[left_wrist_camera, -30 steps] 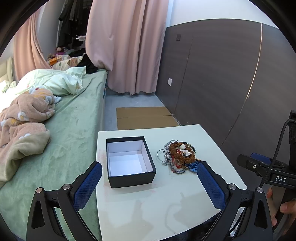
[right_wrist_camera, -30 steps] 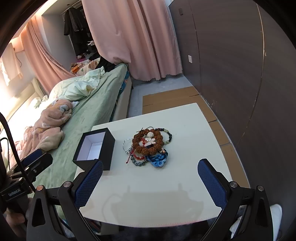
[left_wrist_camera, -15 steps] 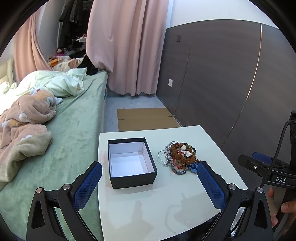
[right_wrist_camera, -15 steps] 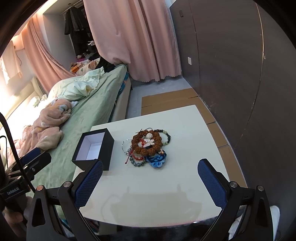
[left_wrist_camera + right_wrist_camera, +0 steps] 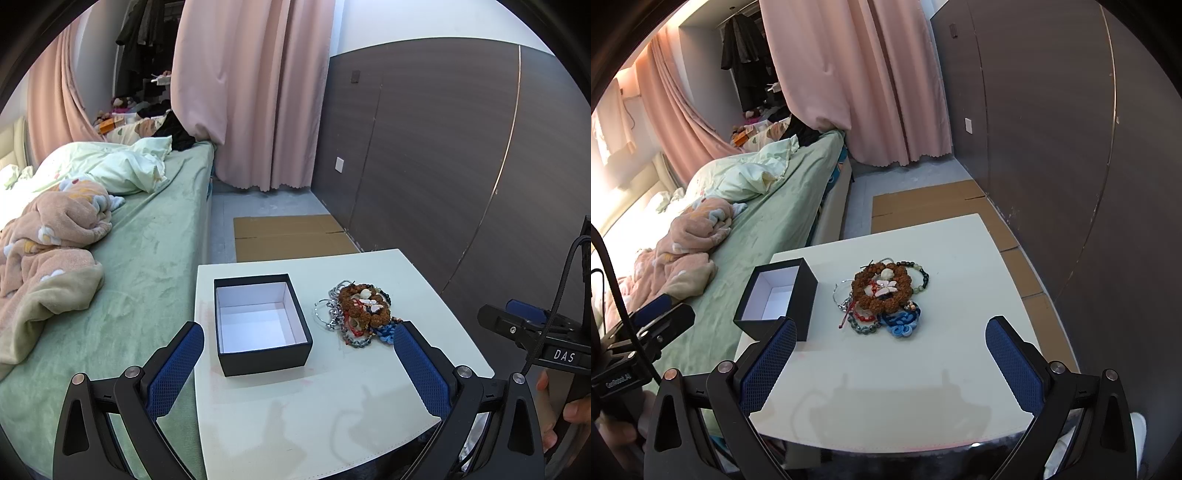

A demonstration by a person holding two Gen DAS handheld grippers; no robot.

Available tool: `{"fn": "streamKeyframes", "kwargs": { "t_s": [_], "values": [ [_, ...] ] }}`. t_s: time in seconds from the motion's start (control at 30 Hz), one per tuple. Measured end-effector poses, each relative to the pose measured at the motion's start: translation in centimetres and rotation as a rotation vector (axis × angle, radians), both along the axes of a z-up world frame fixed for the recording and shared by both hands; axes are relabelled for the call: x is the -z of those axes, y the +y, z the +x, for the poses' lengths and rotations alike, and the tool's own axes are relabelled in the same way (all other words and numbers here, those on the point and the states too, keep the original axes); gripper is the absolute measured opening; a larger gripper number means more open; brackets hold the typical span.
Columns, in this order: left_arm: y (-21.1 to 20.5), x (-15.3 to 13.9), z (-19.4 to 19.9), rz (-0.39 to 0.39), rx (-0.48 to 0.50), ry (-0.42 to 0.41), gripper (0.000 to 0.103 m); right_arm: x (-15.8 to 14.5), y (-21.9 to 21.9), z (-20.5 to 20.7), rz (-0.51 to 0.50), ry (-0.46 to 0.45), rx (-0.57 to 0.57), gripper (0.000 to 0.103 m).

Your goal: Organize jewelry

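Observation:
A pile of jewelry (image 5: 360,314) lies on the white table (image 5: 325,406): a brown bead bracelet on top, silver chains, a red cord, a blue knot piece. It also shows in the right wrist view (image 5: 884,299). An open black box with a white, empty inside (image 5: 258,323) stands left of the pile, also seen in the right wrist view (image 5: 777,297). My left gripper (image 5: 297,363) is open and empty, above the table's near edge. My right gripper (image 5: 890,363) is open and empty, in front of the pile.
A bed with a green sheet (image 5: 140,266) and a pink blanket (image 5: 48,243) runs along the table's left side. A dark wall panel (image 5: 461,155) is to the right. Flat cardboard (image 5: 291,236) lies on the floor beyond the table. Pink curtains (image 5: 251,92) hang behind.
Both grippers have shifted slightly, so the table and box sit a little differently in view. Nothing was taken hold of or moved on the table.

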State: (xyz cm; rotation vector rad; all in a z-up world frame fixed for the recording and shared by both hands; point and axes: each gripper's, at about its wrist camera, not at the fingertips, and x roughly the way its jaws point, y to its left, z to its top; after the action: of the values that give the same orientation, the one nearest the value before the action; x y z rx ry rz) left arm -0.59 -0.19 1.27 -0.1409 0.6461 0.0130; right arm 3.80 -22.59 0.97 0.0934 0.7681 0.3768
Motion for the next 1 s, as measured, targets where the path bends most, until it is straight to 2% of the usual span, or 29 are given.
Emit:
{"fn": "streamKeyframes", "kwargs": {
  "t_s": [0.23, 1.0],
  "values": [
    [-0.2, -0.4, 0.5, 0.002, 0.006, -0.002, 0.102, 0.3, -0.5, 0.5, -0.002, 0.015, 0.008, 0.103],
    [0.0, -0.6, -0.7, 0.023, 0.015, -0.011, 0.102, -0.1, -1.9, 1.0, 0.005, -0.021, 0.02, 0.103]
  ]
}}
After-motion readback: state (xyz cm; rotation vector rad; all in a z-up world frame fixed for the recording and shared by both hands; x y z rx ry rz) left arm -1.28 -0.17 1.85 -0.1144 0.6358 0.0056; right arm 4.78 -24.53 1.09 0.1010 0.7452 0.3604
